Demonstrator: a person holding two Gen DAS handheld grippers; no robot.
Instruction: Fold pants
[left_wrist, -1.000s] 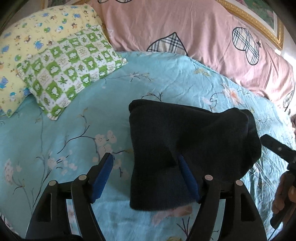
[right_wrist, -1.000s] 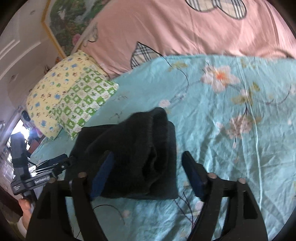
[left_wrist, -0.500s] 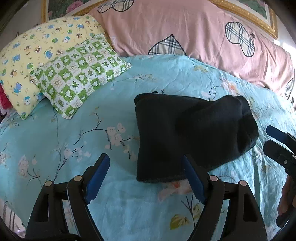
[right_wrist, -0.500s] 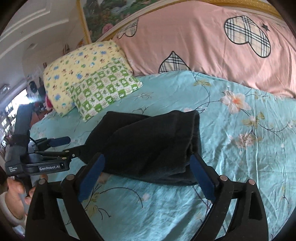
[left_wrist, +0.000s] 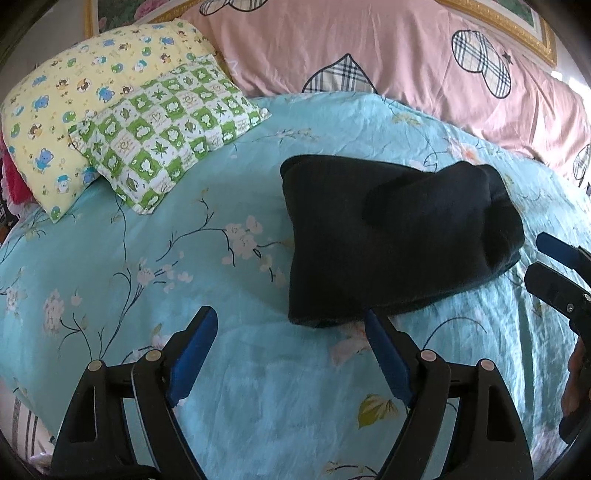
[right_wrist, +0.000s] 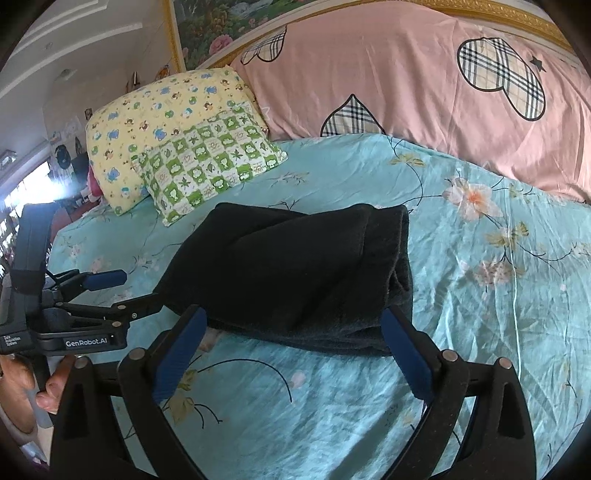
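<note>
The dark navy pants (left_wrist: 399, 236) lie folded into a thick bundle on the teal flowered bedsheet (left_wrist: 184, 280). My left gripper (left_wrist: 290, 317) is open just short of the bundle's near left corner, and its right fingertip (left_wrist: 373, 325) stands at the cloth's edge. In the right wrist view the pants (right_wrist: 295, 266) lie just ahead of my right gripper (right_wrist: 293, 314). Its jaws are opening, and the bundle's near edge runs between the blue pads without being pressed. The left gripper (right_wrist: 107, 288) shows at the pants' left end, held by a hand.
A green checked pillow (left_wrist: 166, 129) leans on a yellow printed pillow (left_wrist: 74, 92) at the back left. A long pink quilt with plaid hearts (left_wrist: 406, 55) lines the headboard. The right gripper's fingers (left_wrist: 554, 258) reach in at the right edge.
Both grippers let go of the pants, opened wider and drew back toward me. The bundle now lies flat on the sheet. The right wrist view rolled level.
</note>
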